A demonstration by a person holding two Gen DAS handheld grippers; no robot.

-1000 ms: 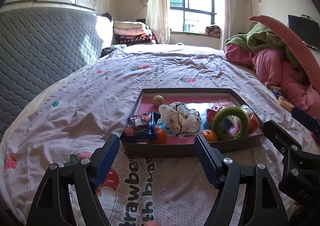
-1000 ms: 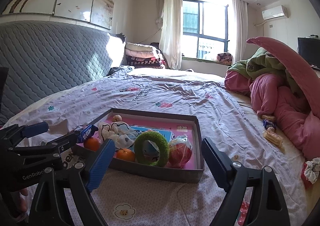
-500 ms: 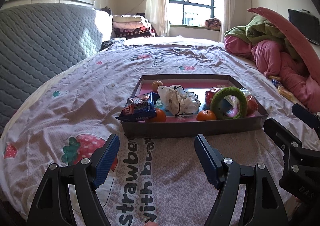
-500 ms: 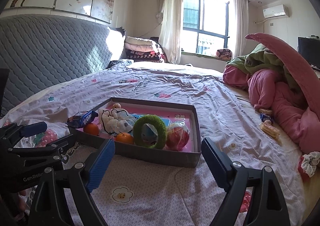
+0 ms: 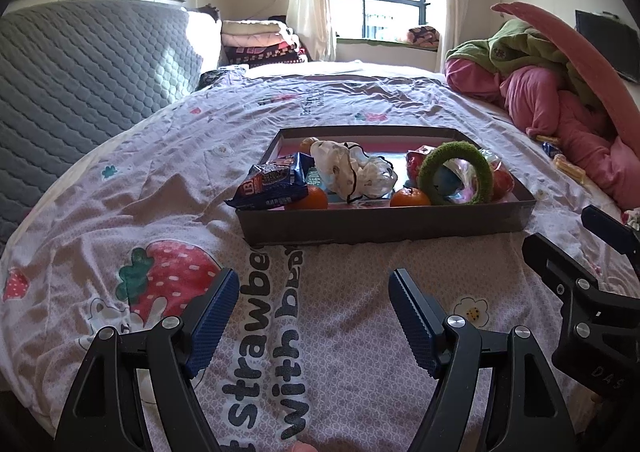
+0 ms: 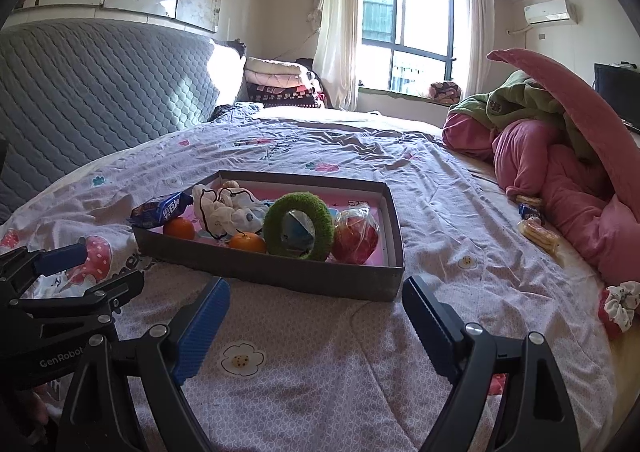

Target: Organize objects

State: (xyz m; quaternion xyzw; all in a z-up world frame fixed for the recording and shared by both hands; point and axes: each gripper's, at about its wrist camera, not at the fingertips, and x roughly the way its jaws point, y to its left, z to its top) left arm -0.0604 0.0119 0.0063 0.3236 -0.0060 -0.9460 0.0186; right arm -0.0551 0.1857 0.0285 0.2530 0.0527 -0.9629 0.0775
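Both grippers lower and further back than 1 second earlier; tray (image 5: 384, 226) now higher in view. Left gripper (image 5: 314, 316) and right gripper (image 6: 316, 326) jaws spread wide, empty, above bed (image 5: 120, 180).

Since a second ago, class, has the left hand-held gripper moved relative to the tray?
Yes. In the left wrist view the left hand-held gripper has drawn back from the tray: its tips overlapped the tray's near wall before, and now bare bedsheet lies between them.

You get strong daylight from the far window (image 6: 404, 28), which is overexposed. A sun patch glares on the headboard (image 6: 120, 92) at left. Edges bend and darken; focus is sharp.
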